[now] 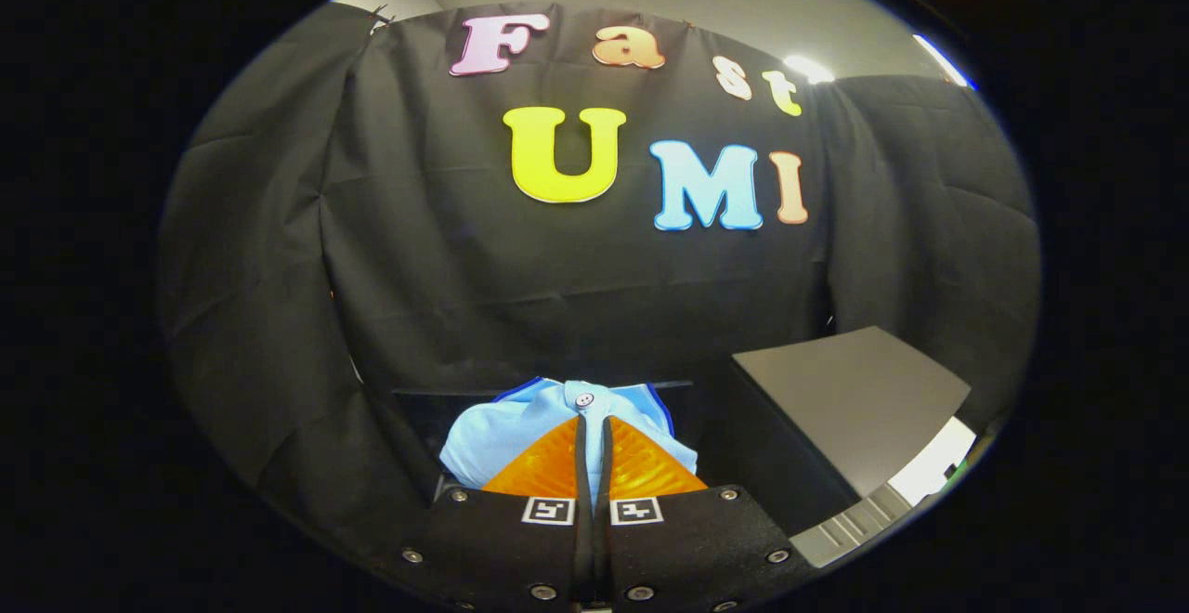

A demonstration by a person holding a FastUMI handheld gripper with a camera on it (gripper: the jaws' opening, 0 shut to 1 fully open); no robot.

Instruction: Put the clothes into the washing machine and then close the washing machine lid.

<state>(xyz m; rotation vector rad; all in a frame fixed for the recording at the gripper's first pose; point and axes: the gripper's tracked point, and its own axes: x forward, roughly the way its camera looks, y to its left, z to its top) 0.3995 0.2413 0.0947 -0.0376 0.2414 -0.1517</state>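
A light blue garment (506, 432) with a white button bunches up around my gripper (593, 423). The two orange fingers (543, 466) stand almost together, with a fold of the cloth pinched between their tips and the rest hanging to either side. The garment is held up above a dark surface, in front of the black cloth wall. To the right and a little beyond the fingers the washing machine (841, 525) shows its grey lid (850, 395) raised and tilted, with a pale ribbed edge below it.
Black cloth walls (418, 251) close the booth on the left, back and right. A dark ledge (418, 404) runs behind the garment, between the cloth wall and the machine.
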